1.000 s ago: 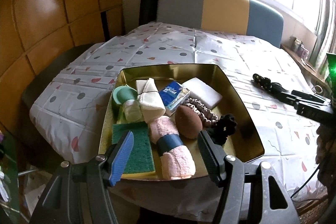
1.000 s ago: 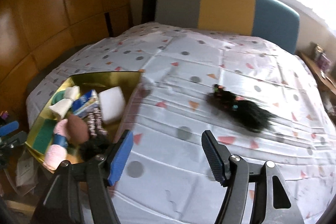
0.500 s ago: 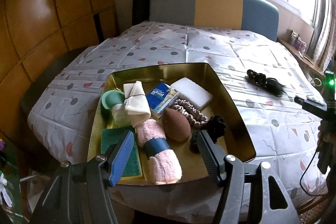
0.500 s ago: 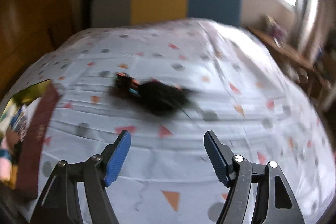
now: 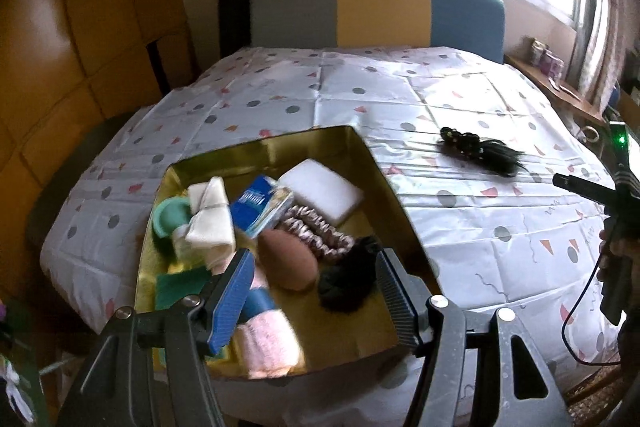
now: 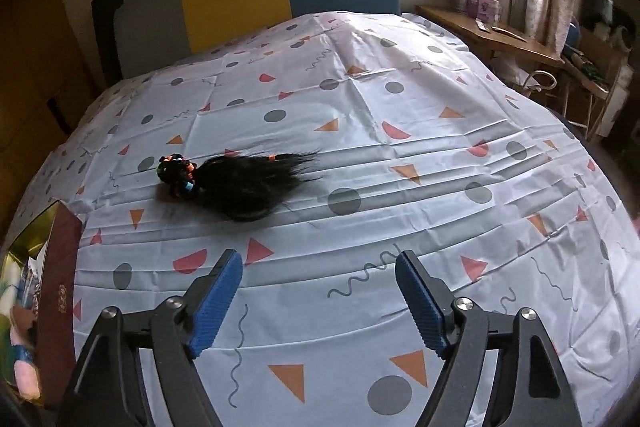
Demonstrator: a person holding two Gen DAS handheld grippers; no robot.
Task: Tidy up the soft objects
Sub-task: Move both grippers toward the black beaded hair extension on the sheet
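A black tuft of hair with coloured elastics (image 6: 236, 183) lies on the patterned sheet, up and left of my right gripper (image 6: 318, 297), whose jaws are opening with nothing between them. From the left wrist view the same tuft (image 5: 478, 153) lies right of the gold tray (image 5: 394, 203). My left gripper (image 5: 314, 293) hovers open over the tray's near end, nothing held. In the tray lie a brown sponge (image 5: 286, 261), a black scrunchie (image 5: 348, 283), a pink satin scrunchie (image 5: 316, 233), a white sponge (image 5: 320, 193), a tissue pack (image 5: 260, 205), a rolled pink towel (image 5: 266, 337) and a folded cream cloth (image 5: 212, 219).
The bed's sheet (image 6: 400, 187) spreads wide to the right of the hair. A grey, yellow and blue headboard (image 5: 376, 11) stands at the far end. A wooden shelf with small items (image 6: 492, 35) runs along the right. A hand with the other gripper (image 5: 616, 227) shows at the right edge.
The right gripper swung right, away from the tray, and now faces the hair tuft with its jaws wider. The left gripper drifted so the tray sits more to the left and closer.
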